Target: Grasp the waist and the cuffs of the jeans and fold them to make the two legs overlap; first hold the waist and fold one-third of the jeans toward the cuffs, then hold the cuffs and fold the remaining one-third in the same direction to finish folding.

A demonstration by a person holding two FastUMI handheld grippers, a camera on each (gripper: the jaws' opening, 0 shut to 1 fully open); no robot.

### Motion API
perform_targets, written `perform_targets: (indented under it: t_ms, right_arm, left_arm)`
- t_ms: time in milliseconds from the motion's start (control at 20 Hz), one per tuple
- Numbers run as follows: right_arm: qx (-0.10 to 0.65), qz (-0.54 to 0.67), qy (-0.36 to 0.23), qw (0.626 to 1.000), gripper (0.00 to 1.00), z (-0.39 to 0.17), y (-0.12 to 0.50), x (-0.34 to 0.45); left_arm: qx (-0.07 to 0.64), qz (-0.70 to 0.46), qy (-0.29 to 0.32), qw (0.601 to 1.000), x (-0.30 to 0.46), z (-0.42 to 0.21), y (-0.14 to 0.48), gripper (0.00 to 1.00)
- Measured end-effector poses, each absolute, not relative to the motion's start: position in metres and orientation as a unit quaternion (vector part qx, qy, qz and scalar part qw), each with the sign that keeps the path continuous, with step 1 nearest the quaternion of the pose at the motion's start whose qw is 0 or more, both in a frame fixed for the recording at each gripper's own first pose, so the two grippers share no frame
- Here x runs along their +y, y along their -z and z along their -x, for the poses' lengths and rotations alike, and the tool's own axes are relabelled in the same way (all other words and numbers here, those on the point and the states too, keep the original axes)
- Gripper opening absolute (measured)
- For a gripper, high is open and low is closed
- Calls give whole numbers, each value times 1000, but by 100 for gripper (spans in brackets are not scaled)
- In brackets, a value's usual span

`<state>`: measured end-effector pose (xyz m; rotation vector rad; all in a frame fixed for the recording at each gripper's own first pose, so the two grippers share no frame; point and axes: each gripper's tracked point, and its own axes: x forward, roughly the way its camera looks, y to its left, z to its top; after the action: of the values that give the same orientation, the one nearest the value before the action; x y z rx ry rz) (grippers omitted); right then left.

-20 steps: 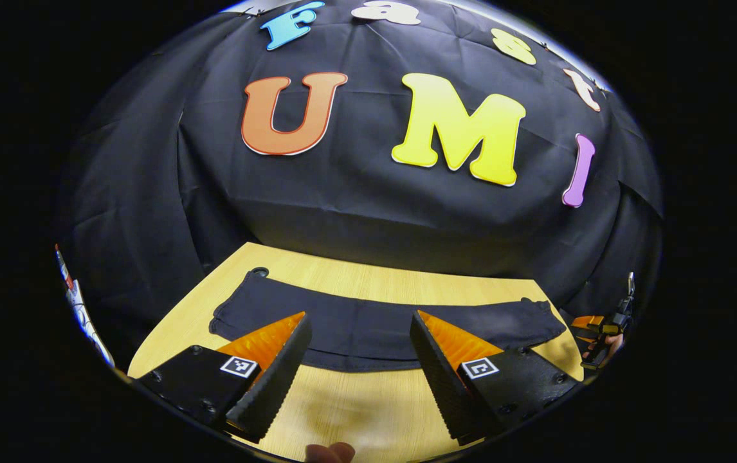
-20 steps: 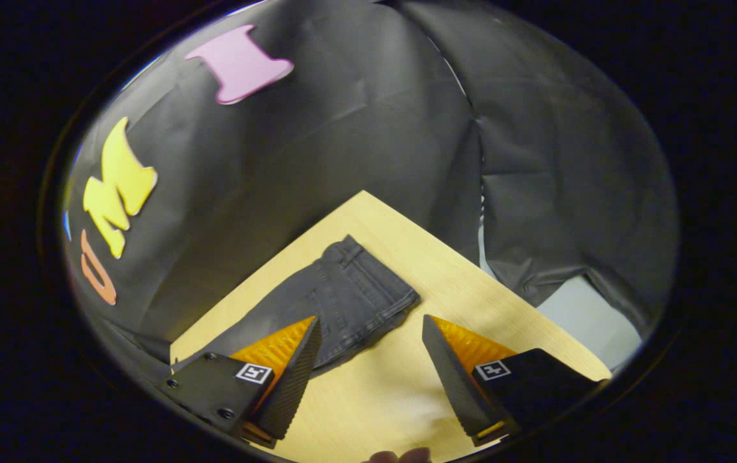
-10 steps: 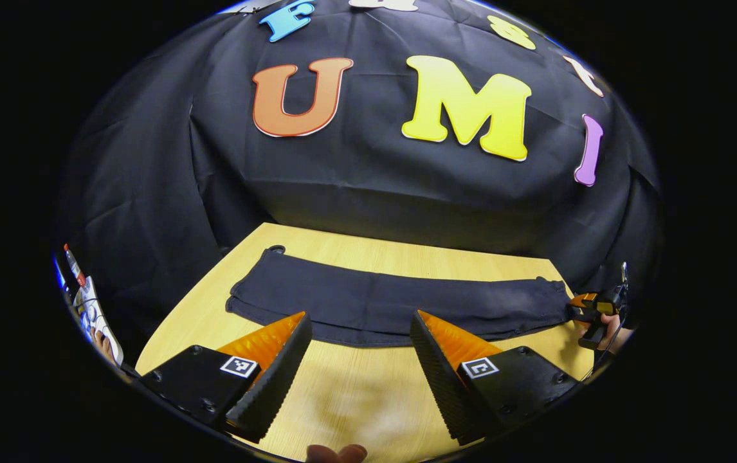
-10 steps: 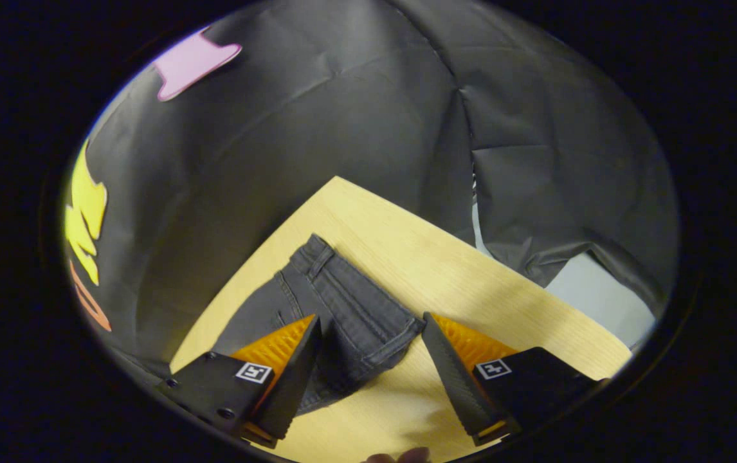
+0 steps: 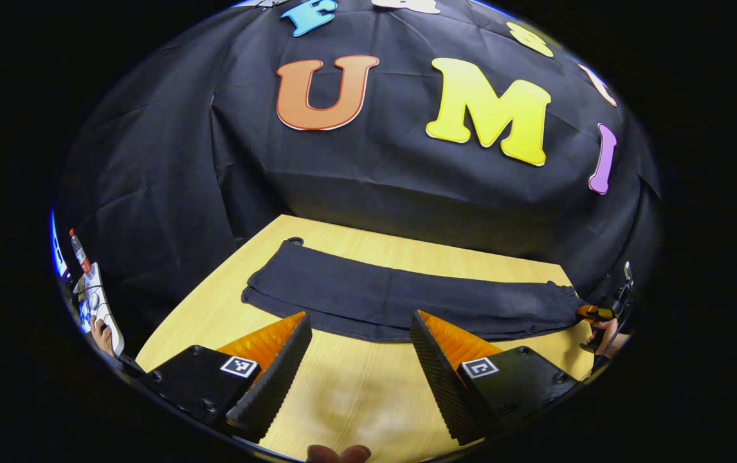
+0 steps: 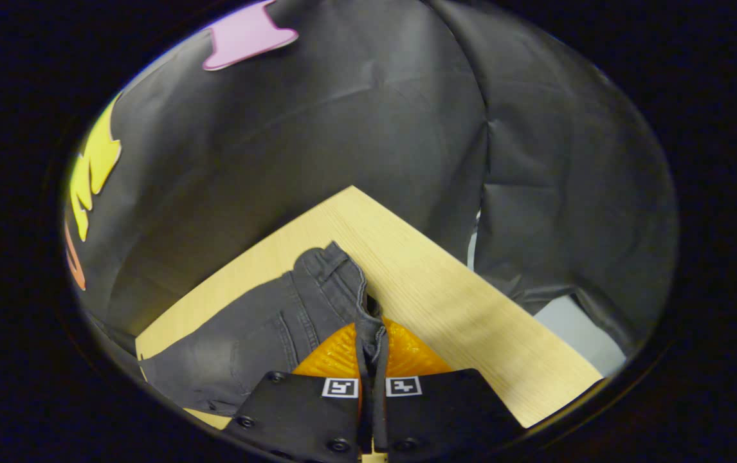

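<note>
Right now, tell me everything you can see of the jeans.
The dark grey denim jeans lie flat as one long narrow strip across the light wooden table, legs apparently overlapped. The cuffs point toward the table's far-left corner. Stitched seams and a belt loop show at the waist, where the right claw is shut on the lifted edge.

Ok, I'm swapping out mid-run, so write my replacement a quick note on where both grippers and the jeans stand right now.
Right gripper: shut on the waist of the jeans, at the table's right end.
Left gripper: open, holding nothing, over bare table just short of the jeans' near edge.
Jeans: lying full length and flat across the table, cuffs at the far left.
Done: legs look already overlapped; waist gripped.
Left: fold the waist third toward the cuffs, then grip the cuffs and fold the last third.
</note>
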<state>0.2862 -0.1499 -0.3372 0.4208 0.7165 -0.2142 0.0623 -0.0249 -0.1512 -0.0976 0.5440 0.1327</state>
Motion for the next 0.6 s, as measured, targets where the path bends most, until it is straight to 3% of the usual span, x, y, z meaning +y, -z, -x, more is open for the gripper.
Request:
perform_targets:
  t_ms: [350, 600]
  right_arm:
    - [250, -80, -43, 964, 1, -283, 171, -49]
    - [215, -42, -168, 961, 1, -256, 93, 84]
  left_arm:
    - [251, 102, -91, 958, 11, -49, 160, 99]
    - [233, 127, -124, 956, 53, -30, 164, 99]
